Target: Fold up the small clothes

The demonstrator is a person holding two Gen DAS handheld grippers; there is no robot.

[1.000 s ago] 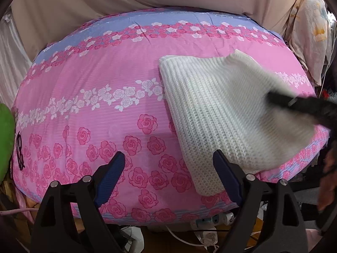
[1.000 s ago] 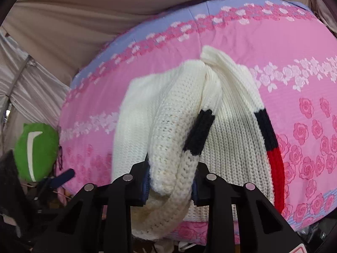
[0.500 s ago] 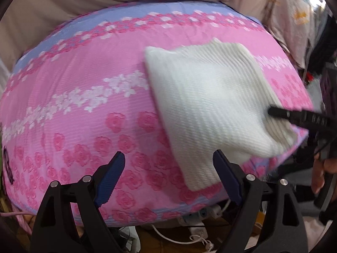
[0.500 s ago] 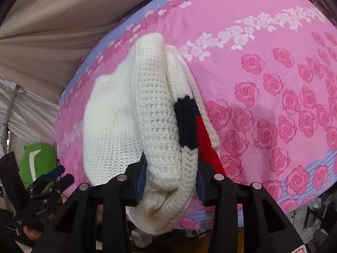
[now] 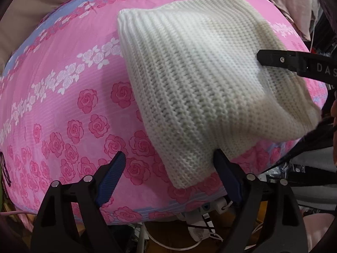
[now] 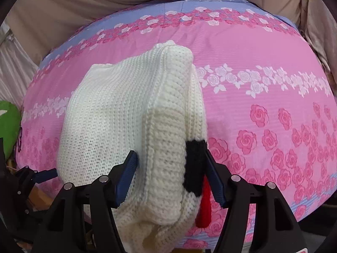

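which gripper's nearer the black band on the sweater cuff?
Right. The right gripper brackets the rolled knit, one pad right beside the black band. The left gripper sits open at the white sweater's opposite edge; no band shows there.

Wide open pink bedspread [image 5: 69, 88] to the left of the white sweater [image 5: 202, 80], nothing lying there for a gripper to dodge. On the sweater's right side the right gripper [image 6: 169, 176] is in the way, jaws apart around the thick folded edge, its black finger lying across the knit. Beyond the sweater's right edge, bare bedspread runs on to the beige curtain [image 6: 84, 2] behind.
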